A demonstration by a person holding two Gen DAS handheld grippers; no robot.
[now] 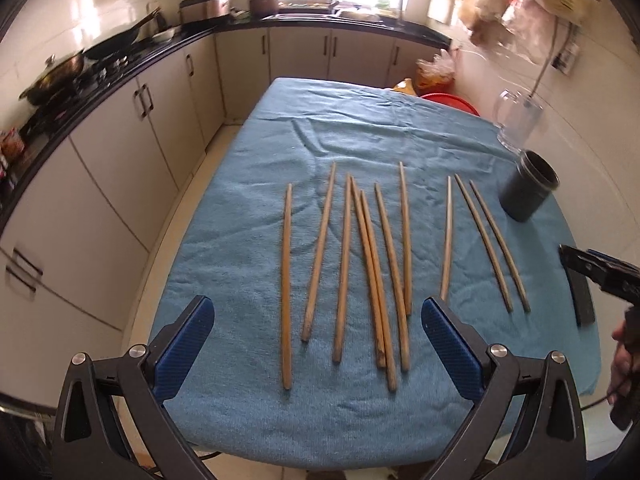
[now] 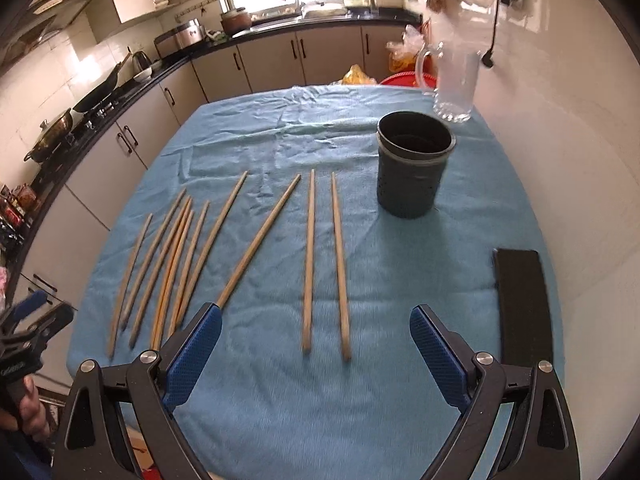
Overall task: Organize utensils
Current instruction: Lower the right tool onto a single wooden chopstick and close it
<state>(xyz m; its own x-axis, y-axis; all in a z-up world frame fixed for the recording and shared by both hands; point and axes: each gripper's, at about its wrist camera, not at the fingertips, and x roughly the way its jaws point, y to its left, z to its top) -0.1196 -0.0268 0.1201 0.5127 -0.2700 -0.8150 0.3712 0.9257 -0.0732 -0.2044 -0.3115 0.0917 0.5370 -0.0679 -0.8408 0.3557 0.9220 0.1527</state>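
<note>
Across frame centre, ten chopsticks lie loose on blue cloth; holder upper right, empty. Both grippers, left & right, spread wide, nothing held. Step one pending; next I'd pinch nearest pair w/ right.

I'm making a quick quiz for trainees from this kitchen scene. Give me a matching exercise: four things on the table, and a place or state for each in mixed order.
Things:
1. chopsticks
2. dark holder
3. glass mug
4. black strip

Places or states:
A. upright and empty, in front of the mug
B. lying flat near the table's right edge
C. at the far right corner of the blue cloth
D. spread out lying flat on the cloth

Pairs: 1-D, 2-A, 3-C, 4-B
</note>
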